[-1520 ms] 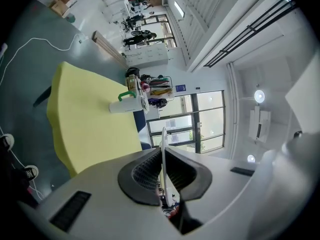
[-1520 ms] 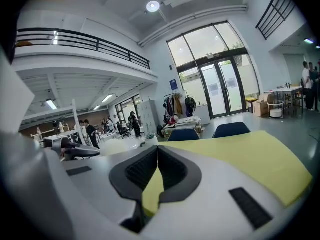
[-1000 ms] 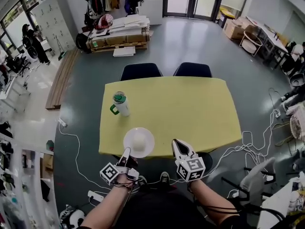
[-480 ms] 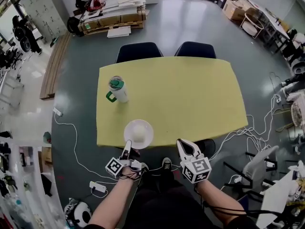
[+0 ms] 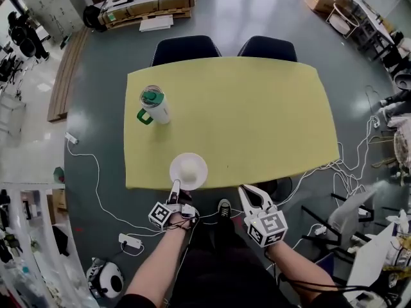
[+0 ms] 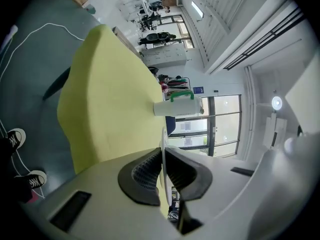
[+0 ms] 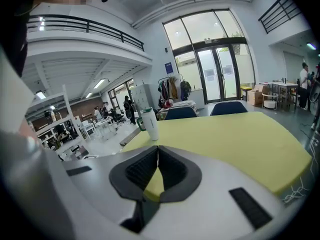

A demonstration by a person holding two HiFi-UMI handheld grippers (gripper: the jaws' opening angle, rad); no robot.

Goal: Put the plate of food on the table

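Grey hall floor surrounds a yellow table (image 5: 257, 120), seen from the head view, with 2 dark blue chairs (image 5: 185, 48) tucked in at its far side. At the near edge, the left gripper (image 5: 175, 186) is clamped on the rim of a white plate (image 5: 176, 165) carrying a pale round piece of food (image 5: 189, 170). The plate sits over the table's near edge; whether it rests on the top cannot be told. The right gripper (image 5: 246, 190) hangs just off the same edge, right of the plate and apart from it, its jaws closed tip to tip with nothing between them.

The left gripper view shows what the head view cannot: the plate edge-on, a thin white line pinched between the ribbed black pads. The right gripper view shows its pads meeting at the tips, with the tabletop beyond.

A white tumbler (image 5: 154, 104) with a green lid and handle stands upright toward the table's far left, well apart from the plate. White cables (image 5: 96, 185) trail across the floor to a power strip (image 5: 128, 240). The person's shoe (image 5: 223, 207) shows below the table edge between the 2 grippers. Stacked boards on a pallet (image 5: 148, 5) lie at the far wall.
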